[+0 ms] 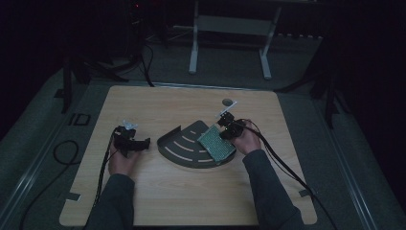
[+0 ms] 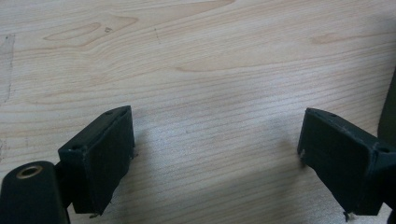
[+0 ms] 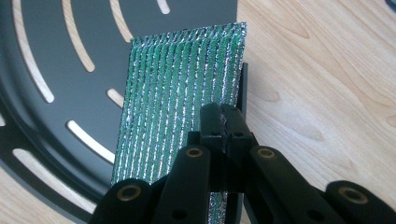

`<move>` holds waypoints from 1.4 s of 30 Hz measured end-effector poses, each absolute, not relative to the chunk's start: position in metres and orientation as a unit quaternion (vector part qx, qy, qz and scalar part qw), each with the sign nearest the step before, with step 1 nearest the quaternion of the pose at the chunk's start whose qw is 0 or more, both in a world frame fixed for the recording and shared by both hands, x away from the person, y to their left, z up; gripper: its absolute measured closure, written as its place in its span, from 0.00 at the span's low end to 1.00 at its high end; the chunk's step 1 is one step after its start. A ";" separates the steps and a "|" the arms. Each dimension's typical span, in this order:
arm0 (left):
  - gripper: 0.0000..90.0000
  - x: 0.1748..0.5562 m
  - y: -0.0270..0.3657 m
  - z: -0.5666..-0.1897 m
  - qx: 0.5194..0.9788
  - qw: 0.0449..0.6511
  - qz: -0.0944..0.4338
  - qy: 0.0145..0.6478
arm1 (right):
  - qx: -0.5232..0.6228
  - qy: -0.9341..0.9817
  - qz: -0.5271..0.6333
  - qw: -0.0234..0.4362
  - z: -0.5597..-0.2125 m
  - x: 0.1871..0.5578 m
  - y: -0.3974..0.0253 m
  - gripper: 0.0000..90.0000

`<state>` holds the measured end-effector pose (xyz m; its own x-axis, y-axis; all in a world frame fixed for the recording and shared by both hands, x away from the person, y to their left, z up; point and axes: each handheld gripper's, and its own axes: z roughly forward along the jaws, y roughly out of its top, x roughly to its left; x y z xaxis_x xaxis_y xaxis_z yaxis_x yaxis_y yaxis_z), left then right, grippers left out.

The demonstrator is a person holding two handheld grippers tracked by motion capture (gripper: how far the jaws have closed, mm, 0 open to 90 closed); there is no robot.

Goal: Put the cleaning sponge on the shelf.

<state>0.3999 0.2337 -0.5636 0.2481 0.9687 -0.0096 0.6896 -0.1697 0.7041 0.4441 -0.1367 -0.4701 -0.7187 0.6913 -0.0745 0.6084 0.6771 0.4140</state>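
A green scouring pad (image 1: pixel 216 143) with silver threads lies tilted on the right side of a black fan-shaped slotted tray (image 1: pixel 184 143) in the middle of the wooden table. My right gripper (image 1: pixel 227 125) is shut on the pad's far right edge. In the right gripper view the jaws (image 3: pixel 223 116) meet on the pad (image 3: pixel 177 93), which lies over the tray's (image 3: pixel 56 51) raised rim. My left gripper (image 1: pixel 142 143) rests left of the tray, open. The left gripper view shows its jaws (image 2: pixel 217 154) wide apart over bare wood, with the tray's edge (image 2: pixel 388 112) at the right.
The table (image 1: pixel 191 191) has a round hole (image 1: pixel 229 102) near its far edge, behind the right gripper. Cables trail from both grippers toward the front corners. A grey metal frame (image 1: pixel 230 28) stands on the floor beyond the table.
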 end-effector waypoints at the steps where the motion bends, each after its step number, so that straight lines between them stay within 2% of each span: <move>1: 0.13 0.400 0.234 -0.564 0.729 0.304 0.230 0.568 | 0.358 0.909 0.181 0.114 -0.470 0.444 -0.136 0.99; 34: 0.13 0.400 0.234 -0.564 0.729 0.303 0.230 0.568 | 0.352 0.913 0.154 0.136 -0.477 0.444 -0.125 0.98; 42: 0.13 0.400 0.234 -0.564 0.730 0.303 0.230 0.568 | 0.353 0.909 0.166 0.147 -0.469 0.441 -0.129 0.90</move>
